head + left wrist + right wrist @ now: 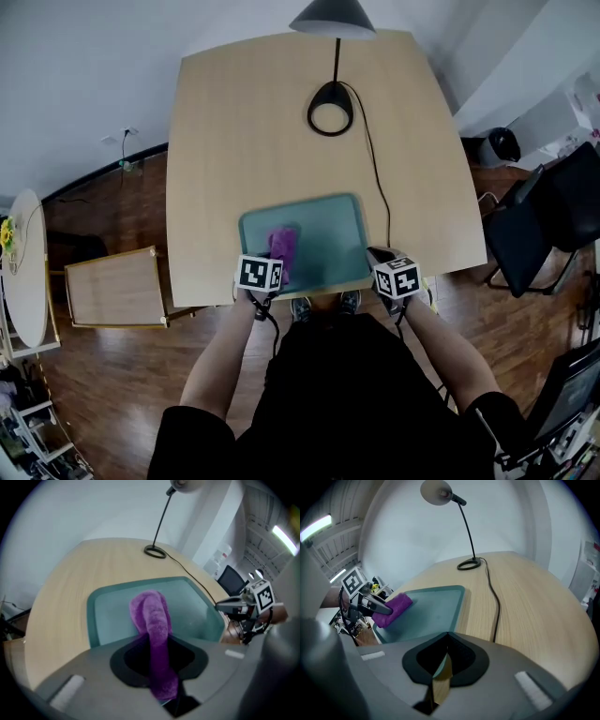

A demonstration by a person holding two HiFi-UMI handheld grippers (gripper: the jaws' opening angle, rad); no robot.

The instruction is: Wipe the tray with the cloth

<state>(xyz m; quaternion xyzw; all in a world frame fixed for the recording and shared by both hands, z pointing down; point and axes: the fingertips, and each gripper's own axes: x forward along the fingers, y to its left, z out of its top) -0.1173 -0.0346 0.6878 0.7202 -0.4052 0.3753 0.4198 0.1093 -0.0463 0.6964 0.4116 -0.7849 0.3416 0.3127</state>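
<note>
Although the head view does not show how the jaws stand, the left gripper view shows the left gripper (158,660) clamped tight on the purple cloth (151,613). The cloth's long axis runs straight ahead of these jaws, and its folded far end lies on the left half of the teal tray (197,606). Its near end is lost between the jaws. To the right, the right gripper (440,667) pinches the tray's near rim, jaws almost together. Each gripper's body hides the tray's near edge.
</note>
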